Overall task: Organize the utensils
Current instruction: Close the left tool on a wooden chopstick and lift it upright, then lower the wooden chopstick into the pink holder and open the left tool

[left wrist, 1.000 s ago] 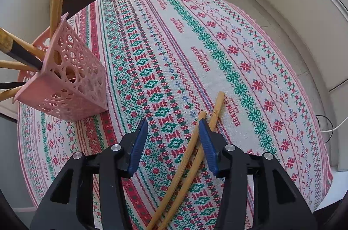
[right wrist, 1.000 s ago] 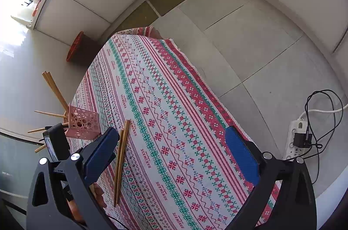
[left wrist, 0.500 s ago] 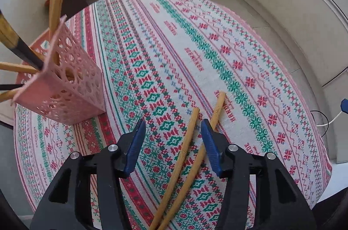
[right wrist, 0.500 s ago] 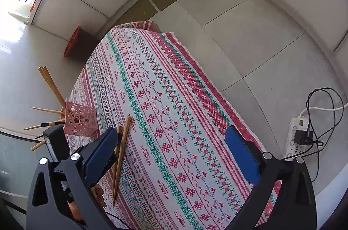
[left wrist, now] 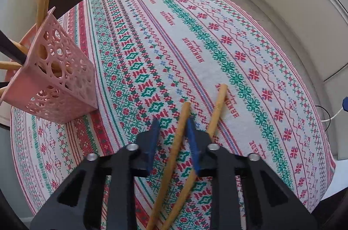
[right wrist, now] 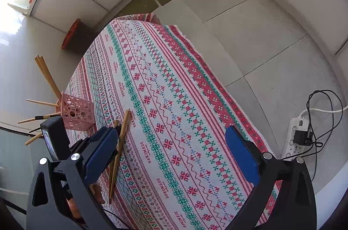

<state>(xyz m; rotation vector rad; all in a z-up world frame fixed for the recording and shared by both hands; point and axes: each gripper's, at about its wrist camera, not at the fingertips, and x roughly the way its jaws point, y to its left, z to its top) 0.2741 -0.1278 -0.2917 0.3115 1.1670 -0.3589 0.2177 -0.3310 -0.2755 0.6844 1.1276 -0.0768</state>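
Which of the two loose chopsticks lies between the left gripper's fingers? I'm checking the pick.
The chopstick nearer the pink holder: it runs between the closing left gripper; the other chopstick lies outside.

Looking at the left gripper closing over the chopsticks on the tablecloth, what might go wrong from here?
The left gripper is closing with only one chopstick between its fingers; the second chopstick lies outside and may be left behind or knocked askew. The pink holder already leans with chopsticks splayed out, so another insertion might tip it.
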